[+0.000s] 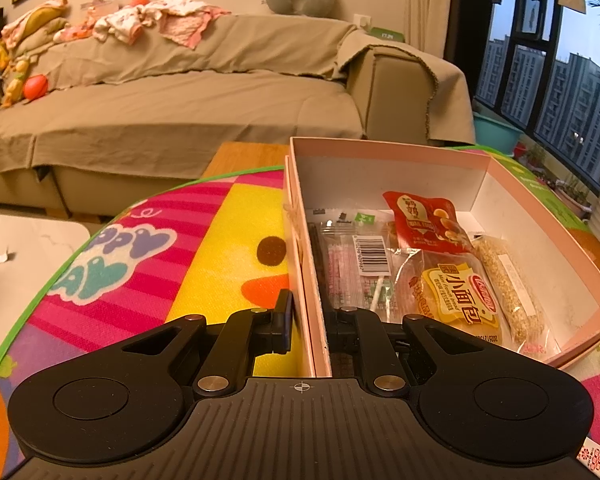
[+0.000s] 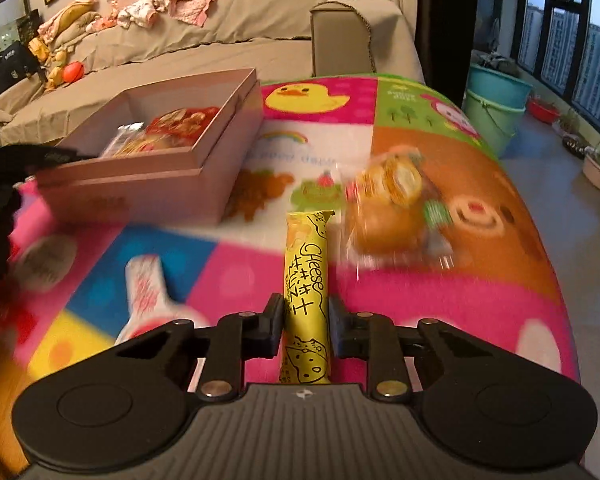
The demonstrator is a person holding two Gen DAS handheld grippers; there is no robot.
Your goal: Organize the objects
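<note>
A pink open box (image 1: 380, 150) stands on the colourful mat. Inside lie a red snack packet (image 1: 424, 220), a bread packet (image 1: 456, 300), a sesame bar (image 1: 508, 284) and a clear lollipop packet (image 1: 360, 264). My left gripper (image 1: 311, 320) is shut on the box's near left wall, one finger inside and one outside. In the right wrist view the box (image 2: 140, 184) sits at the left. A yellow cheese stick (image 2: 306, 264) lies lengthwise between the fingers of my right gripper (image 2: 306, 312), whose pads touch its sides.
On the mat lie a wrapped bun (image 2: 388, 208) right of the stick, a white-and-red packet (image 2: 144, 292) and a round snack (image 2: 46, 262) at the left. A covered sofa (image 1: 180, 112) stands behind. Buckets (image 2: 496, 100) stand past the mat's right edge.
</note>
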